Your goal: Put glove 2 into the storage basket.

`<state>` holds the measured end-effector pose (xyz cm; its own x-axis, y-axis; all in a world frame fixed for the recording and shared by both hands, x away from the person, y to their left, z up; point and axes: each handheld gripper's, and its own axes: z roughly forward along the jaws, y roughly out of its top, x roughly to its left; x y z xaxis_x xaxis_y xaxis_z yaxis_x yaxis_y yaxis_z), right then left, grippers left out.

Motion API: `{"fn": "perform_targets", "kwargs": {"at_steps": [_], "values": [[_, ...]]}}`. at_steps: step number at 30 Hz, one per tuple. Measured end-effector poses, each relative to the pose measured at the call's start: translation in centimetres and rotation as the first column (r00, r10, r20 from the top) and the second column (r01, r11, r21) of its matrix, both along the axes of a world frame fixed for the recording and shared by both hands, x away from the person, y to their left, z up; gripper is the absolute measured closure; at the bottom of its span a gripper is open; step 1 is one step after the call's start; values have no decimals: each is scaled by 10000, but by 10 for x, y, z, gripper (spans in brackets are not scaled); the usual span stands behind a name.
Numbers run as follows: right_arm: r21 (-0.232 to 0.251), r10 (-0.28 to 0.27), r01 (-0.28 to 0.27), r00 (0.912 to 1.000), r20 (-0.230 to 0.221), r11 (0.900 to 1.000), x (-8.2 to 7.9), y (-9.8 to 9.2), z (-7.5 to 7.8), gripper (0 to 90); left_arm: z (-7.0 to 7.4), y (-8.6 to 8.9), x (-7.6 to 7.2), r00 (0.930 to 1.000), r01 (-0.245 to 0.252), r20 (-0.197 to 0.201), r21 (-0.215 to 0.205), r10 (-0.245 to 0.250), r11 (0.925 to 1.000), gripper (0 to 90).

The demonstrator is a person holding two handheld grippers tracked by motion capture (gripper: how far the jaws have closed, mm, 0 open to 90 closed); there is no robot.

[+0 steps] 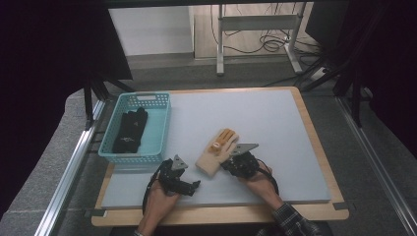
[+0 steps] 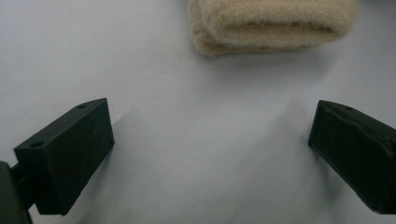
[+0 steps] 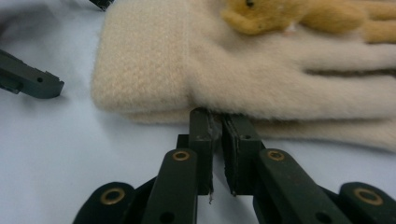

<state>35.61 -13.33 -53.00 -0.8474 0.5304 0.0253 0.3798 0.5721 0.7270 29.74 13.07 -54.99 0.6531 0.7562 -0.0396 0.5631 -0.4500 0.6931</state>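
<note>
Now pinch the cream knit glove [image 3: 261, 79] deeper at its folded edge; right gripper [image 3: 220, 122] nearly closed, tips just at the fabric, nothing clearly caught. Bring left gripper [image 2: 210, 140], jaws wide and empty, onto the cuff just ahead. Glove lying mid pale-blue mat [image 1: 275, 118], beside teal basket [image 1: 164, 125] holding black gloves [image 1: 130, 130]; desk legs and cables beyond.

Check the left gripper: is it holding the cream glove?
No, the left gripper is open over bare table, the cream glove beyond its tips.
</note>
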Motion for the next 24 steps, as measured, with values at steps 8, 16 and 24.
{"fn": "perform_targets", "kwargs": {"at_steps": [8,16,24], "values": [[119,-422,418,9985,362,9991,-1,-22,12,672,0,0,0,10000,9,-7,19,-9,10000,1],[127,-1010,1005,9936,513,9949,-1,-47,17,489,0,0,0,10000,3,-48,21,-3,10000,2],[103,-1617,1614,9855,514,9868,-1,-74,19,336,0,-1,0,10000,2,-45,41,-2,10000,2]]}}
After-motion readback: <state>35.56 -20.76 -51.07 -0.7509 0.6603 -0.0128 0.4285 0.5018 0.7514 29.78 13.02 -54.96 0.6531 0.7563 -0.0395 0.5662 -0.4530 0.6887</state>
